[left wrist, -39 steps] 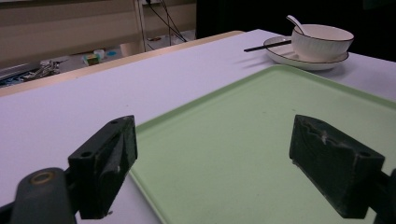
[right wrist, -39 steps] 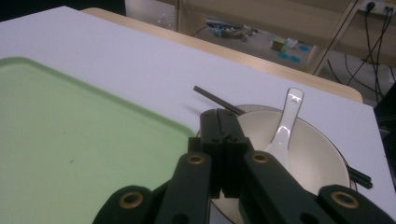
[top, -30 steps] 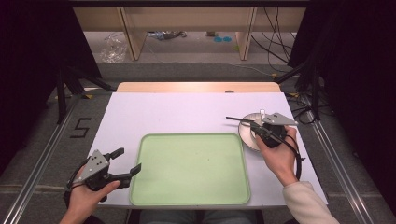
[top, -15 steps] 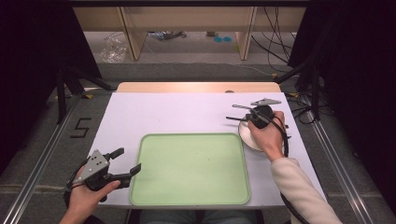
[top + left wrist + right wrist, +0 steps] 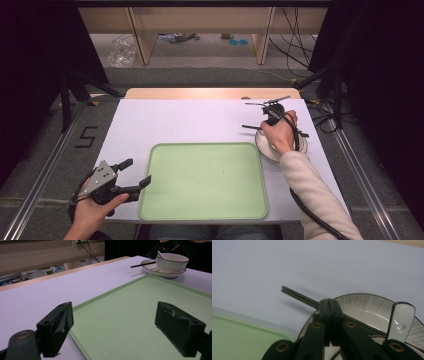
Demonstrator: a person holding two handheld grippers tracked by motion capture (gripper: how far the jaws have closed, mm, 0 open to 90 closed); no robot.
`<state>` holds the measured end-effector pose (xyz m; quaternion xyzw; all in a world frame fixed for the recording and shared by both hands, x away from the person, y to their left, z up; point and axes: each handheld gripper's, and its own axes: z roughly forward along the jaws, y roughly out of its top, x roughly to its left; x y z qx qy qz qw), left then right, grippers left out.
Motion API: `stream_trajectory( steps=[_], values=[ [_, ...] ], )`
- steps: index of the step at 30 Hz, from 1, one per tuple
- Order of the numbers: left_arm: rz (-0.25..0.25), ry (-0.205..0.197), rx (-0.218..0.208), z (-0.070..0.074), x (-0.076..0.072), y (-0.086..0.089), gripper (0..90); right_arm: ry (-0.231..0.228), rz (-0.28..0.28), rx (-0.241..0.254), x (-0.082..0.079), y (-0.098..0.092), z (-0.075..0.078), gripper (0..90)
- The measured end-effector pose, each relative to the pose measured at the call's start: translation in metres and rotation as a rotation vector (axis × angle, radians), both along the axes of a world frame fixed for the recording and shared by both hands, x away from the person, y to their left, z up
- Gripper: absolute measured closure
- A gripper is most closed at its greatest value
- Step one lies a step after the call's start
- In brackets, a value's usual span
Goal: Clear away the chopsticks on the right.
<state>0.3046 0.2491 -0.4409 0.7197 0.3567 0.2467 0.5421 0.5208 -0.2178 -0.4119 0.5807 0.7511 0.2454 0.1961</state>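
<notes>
A: So, where does the right claw (image 5: 329, 305) stand?

B: Its two black jaws are pressed flat together with nothing between them, poised just over the near rim of the plate (image 5: 362, 305). Right behind the tips, a pair of dark chopsticks (image 5: 298, 295) lies side by side on that rim, their slim ends jutting off the plate over the counter (image 5: 190, 120).

A: And the hand behind it?

B: In the high view the right hand (image 5: 279, 135) arches over the plate (image 5: 264, 148), knuckles up, the pale fleecy sleeve running back toward the near edge of the counter. The right claw (image 5: 272, 107) points away from the person, past the far side of the plate.

A: What sits on the plate?

B: A white glossy bowl (image 5: 172, 263) with a thin dark line around its lip, and a white ceramic spoon (image 5: 400, 322) leaning in it. The plate is shallow, round, faintly rayed in grey.

A: The other side?

B: The left claw (image 5: 113, 327) gapes wide, its blocky, scuffed black pads empty. The left hand (image 5: 92, 210) rests well left of the plate, at the near left corner of the tray (image 5: 205, 180), which is a smooth pale-green rectangle with rounded corners, just left of the plate. The counter's sheet is matt pale lilac.
</notes>
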Motion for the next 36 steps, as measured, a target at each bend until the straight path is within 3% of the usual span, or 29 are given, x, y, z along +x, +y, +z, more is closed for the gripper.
stream_trajectory(
  steps=[5,10,12,16,18,23,24,25,26,28,30,32,36],
  values=[
    [-0.001,0.0,0.0,0.0,0.0,0.0,15.1,0.06,-0.038,-0.001,0.008,0.004,-0.004,90.0],
    [-0.002,0.001,0.0,0.0,0.0,0.0,15.0,0.062,-0.007,-0.044,0.019,0.002,-0.009,90.0],
    [-0.002,0.0,0.0,0.0,0.0,0.0,15.0,0.079,-0.032,-0.044,0.021,0.005,-0.009,90.0],
    [-0.002,0.003,-0.001,0.0,0.0,0.0,15.0,0.088,-0.025,-0.069,0.025,0.005,-0.011,90.0],
    [-0.003,0.001,0.0,0.0,0.0,0.0,15.0,0.119,-0.046,-0.068,0.026,0.008,-0.011,90.0],
    [-0.002,0.002,-0.001,0.0,0.0,0.0,15.1,0.113,-0.031,-0.085,0.029,0.009,-0.013,90.0],
    [-0.002,0.002,0.0,0.0,0.0,0.0,15.0,0.102,-0.003,-0.101,0.03,0.007,-0.013,90.0],
    [-0.002,0.002,-0.001,0.0,0.0,0.0,15.0,0.129,-0.041,-0.079,0.03,0.011,-0.013,90.0],
    [-0.002,0.002,-0.001,0.0,0.0,0.0,15.1,0.144,-0.05,-0.087,0.03,0.014,-0.012,90.0],
    [-0.002,0.002,-0.002,0.0,0.0,0.0,15.0,0.144,-0.05,-0.092,0.03,0.014,-0.013,90.0],
    [-0.003,0.002,-0.002,0.0,0.0,0.0,15.0,0.122,-0.013,-0.111,0.032,0.012,-0.015,90.0],
    [-0.003,0.002,-0.001,0.0,0.0,0.0,15.0,0.143,-0.039,-0.105,0.033,0.014,-0.016,90.0],
    [-0.004,0.003,0.0,0.0,0.0,0.0,15.1,0.142,-0.026,-0.119,0.034,0.012,-0.017,90.0]
  ],
)
